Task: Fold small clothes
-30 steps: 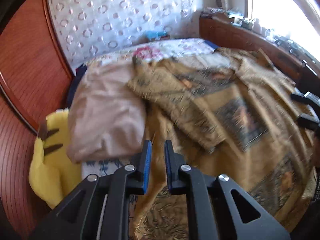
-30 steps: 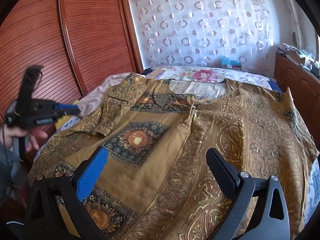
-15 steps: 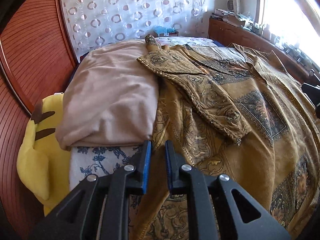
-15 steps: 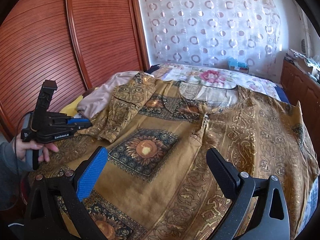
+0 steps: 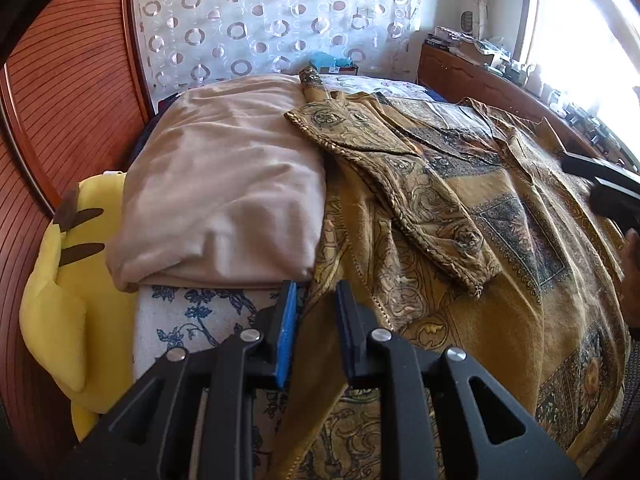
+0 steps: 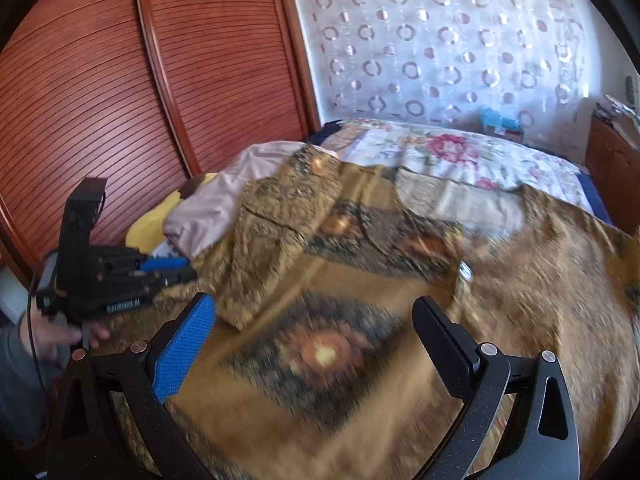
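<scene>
A gold-brown patterned garment (image 5: 500, 320) (image 6: 360, 360) lies spread on the bed. Its sleeve (image 5: 400, 184) (image 6: 272, 240) is folded inward across the chest. My left gripper (image 5: 316, 288) sits low at the bed's left side. Its jaws are opening, with a plain brown flap of the garment's edge (image 5: 312, 360) still standing between the pads. The right wrist view shows that left gripper (image 6: 172, 270) held by a hand. My right gripper (image 6: 312, 302) hovers wide open over a sunflower panel with nothing between its fingers. The right gripper (image 5: 600, 188) shows at the left wrist view's right edge.
A beige folded blanket (image 5: 224, 184) lies on the blue-flowered sheet (image 5: 192, 320), with a yellow plush (image 5: 60, 300) beside it. Slatted wooden wardrobe doors (image 6: 120, 100) stand close on the left. A wooden cabinet (image 5: 480, 76) with clutter runs along the right under the window.
The left gripper has sunk toward the bed's edge and the gap between its jaws has widened a little. The right gripper has slid left over the garment, toward the folded sleeve.
</scene>
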`<state>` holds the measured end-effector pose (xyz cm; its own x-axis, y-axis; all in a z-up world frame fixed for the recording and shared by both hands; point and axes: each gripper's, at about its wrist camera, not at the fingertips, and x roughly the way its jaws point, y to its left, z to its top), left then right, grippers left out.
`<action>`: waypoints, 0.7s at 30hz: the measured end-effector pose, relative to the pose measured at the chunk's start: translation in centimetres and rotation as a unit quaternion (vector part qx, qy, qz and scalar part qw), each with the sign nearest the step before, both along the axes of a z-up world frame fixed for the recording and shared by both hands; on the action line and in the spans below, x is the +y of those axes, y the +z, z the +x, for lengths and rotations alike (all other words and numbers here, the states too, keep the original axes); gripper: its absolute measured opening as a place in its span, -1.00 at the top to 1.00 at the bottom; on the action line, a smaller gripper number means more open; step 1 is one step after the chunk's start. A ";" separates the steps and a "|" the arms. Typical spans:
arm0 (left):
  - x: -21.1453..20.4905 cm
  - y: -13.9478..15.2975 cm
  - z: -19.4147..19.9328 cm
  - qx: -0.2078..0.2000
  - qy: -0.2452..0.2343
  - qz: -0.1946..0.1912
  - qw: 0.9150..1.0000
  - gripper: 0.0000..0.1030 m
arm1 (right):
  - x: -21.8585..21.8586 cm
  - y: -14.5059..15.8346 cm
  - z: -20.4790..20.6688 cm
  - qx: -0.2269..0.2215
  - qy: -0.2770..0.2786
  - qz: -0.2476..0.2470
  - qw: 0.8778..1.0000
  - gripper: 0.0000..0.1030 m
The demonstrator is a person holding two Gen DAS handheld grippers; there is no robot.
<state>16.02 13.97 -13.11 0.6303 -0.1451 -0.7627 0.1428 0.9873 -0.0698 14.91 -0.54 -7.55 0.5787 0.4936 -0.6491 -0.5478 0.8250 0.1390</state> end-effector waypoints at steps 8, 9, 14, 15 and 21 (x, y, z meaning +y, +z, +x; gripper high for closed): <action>0.3 -0.1 0.0 0.000 -0.004 -0.006 1.000 0.60 | 5.5 -1.9 5.1 0.005 0.021 -0.031 0.999 -0.82; 0.3 -0.1 0.0 0.000 -0.005 -0.007 1.000 0.59 | 5.8 -2.2 5.6 0.010 0.025 -0.026 0.999 -0.75; 0.1 -0.1 0.2 0.001 -0.006 -0.007 1.000 0.56 | 7.2 -2.8 7.4 0.034 0.055 -0.006 0.998 -0.39; 0.1 -0.1 0.2 0.001 -0.006 -0.008 1.000 0.55 | 7.7 -2.9 7.6 0.035 0.063 -0.009 0.997 -0.34; -0.1 -0.1 0.1 0.000 -0.006 -0.007 1.000 0.55 | 10.9 -3.4 8.7 0.047 0.100 -0.025 0.994 -0.06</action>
<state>16.09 13.85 -13.22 0.6283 -0.1639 -0.7605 0.1549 0.9843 -0.0842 23.59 10.35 -10.90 0.4086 0.5576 -0.7226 -0.6877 0.7086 0.1580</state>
